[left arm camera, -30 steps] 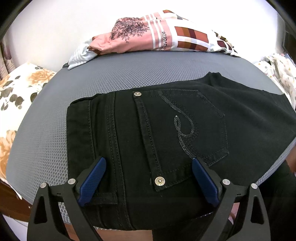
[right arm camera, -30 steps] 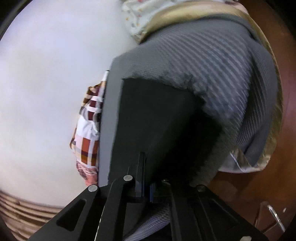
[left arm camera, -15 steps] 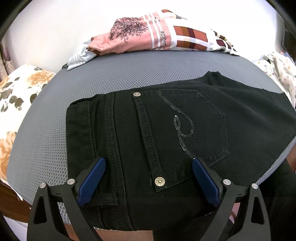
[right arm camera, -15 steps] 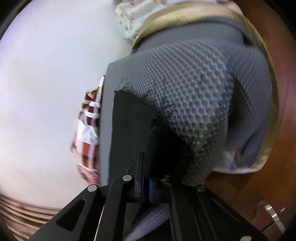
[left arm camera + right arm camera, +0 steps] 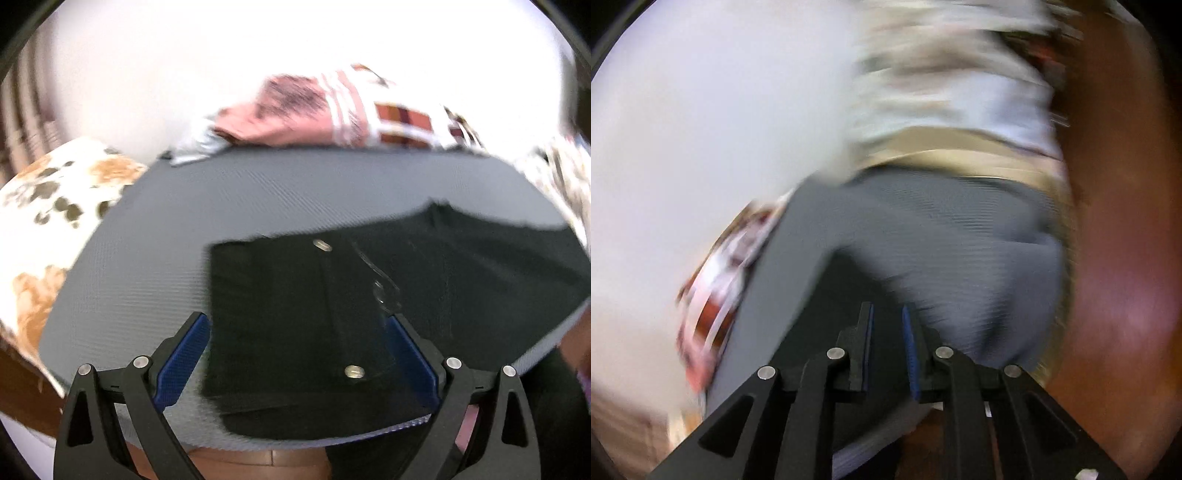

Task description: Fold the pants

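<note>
1. Now the grey mesh pad (image 5: 258,206) carries the black pants (image 5: 295,314) much as it did a moment ago: they lie flat across its near half, waist end toward the left wrist camera, with the rear pocket and its two metal rivets facing up. One leg runs off to the right edge of the pad.

2. Both views have gone from sharp to smeared, so both hands are on the move; the pants sit lower and further off in the left view than half a second ago, which reads as the left hand lifting away.

3. The patterned clothes (image 5: 351,110) at the far edge of the pad and the floral cushion (image 5: 48,206) to the left have not shifted.

4. The left claw (image 5: 297,354) stays wide, its blue pads apart above the waistband and touching nothing.

5. The right claw (image 5: 888,343) was pinched on the frayed leg hem; its jaws are now opening, a narrow gap shows between the blue pads, and dark cloth lies under them, though blur hides whether any is still caught.

6. My reading: the hem has just been let go and this fold is finished, so the next step is likely a fresh grasp for another fold.
</note>
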The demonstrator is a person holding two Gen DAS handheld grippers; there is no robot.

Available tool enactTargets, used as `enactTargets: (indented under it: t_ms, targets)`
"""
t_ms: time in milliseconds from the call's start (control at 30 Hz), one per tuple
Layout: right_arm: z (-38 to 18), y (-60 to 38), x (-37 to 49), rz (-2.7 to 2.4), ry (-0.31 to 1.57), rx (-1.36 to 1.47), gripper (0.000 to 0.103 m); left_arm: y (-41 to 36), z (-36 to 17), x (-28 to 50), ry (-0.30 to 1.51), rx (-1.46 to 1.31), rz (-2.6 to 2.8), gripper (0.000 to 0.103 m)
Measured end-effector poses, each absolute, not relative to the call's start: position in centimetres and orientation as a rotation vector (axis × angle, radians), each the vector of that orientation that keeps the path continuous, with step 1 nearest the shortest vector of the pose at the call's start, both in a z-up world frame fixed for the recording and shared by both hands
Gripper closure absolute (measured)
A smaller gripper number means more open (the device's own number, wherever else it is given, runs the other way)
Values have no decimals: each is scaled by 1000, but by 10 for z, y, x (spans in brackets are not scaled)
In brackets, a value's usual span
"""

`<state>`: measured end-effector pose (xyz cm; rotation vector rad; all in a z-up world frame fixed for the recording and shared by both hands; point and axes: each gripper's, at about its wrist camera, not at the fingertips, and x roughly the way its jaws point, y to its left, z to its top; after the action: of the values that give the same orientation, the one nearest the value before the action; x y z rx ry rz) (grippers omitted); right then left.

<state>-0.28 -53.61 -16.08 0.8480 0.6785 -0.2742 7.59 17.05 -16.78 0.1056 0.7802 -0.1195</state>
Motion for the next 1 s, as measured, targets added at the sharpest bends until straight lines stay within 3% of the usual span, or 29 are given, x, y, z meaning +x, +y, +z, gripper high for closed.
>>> enactTargets:
  t_ms: [133,367,833,1000]
  targets:
    - [-133,-415,75,115,801,523,86,210,-155,71,780,40,-45,7]
    - [-147,-241,186,449,934,147,84,251,-158,49,811,-13,51,7]
    - [-200,-107,280,669,1084,-95,74,263,-193,58,891,-70,92,7]
    - [-197,-94,280,665,1045,-168,97,267,-193,60,891,-69,104,7]
